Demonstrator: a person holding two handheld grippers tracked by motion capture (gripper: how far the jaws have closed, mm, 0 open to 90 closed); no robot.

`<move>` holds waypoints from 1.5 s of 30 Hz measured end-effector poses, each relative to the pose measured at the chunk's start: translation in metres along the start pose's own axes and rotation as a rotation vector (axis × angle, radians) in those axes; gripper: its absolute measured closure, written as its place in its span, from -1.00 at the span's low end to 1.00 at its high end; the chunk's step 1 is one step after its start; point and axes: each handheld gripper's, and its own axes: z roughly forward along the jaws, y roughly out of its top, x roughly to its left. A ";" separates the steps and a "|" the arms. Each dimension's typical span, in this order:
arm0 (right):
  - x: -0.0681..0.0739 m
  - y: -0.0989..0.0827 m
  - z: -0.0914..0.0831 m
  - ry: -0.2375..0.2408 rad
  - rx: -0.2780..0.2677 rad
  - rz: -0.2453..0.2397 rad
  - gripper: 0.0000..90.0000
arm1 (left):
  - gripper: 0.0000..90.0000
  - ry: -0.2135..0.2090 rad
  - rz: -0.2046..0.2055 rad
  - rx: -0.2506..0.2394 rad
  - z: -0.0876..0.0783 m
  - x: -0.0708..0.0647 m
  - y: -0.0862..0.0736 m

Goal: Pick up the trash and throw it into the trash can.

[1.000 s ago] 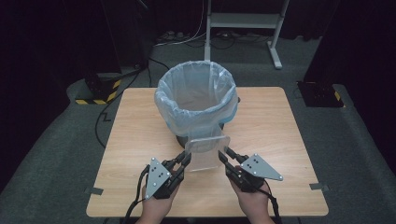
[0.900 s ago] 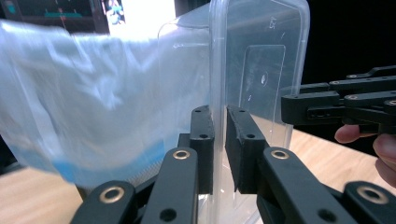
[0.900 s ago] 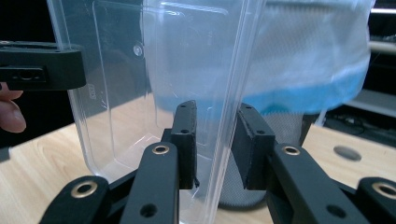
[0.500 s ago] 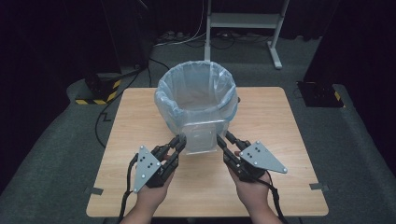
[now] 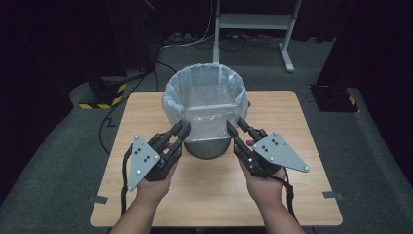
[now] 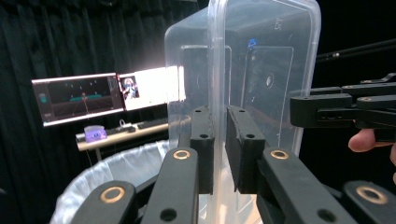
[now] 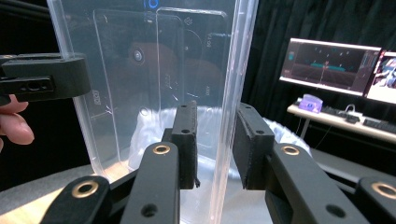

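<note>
- The left claw was clamped on the left rim of a clear tub; its own camera showed the pads pinching the thin edge.
- The right claw gripped the opposite rim, its pads closed on the plastic wall.
- The tub hung between both claws, off the desk, held up at the near edge of the bin.
- The bin stood toward the back of the desk, lined with a pale bag.
- Monitors glowed beyond the bin in the right claw's camera.
</note>
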 end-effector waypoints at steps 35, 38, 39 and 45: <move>-0.063 0.005 0.128 -0.060 0.064 -0.003 0.58 | 0.79 0.074 -0.021 0.073 0.110 0.080 -0.018; -0.063 0.002 0.131 -0.063 0.080 0.010 0.58 | 0.79 0.077 -0.042 0.088 0.112 0.082 -0.021; -0.063 0.001 0.132 -0.068 0.081 0.002 0.58 | 0.79 0.073 -0.036 0.097 0.112 0.083 -0.022; -0.062 -0.006 0.137 -0.065 0.126 0.006 0.54 | 0.79 0.073 -0.032 0.111 0.112 0.083 -0.030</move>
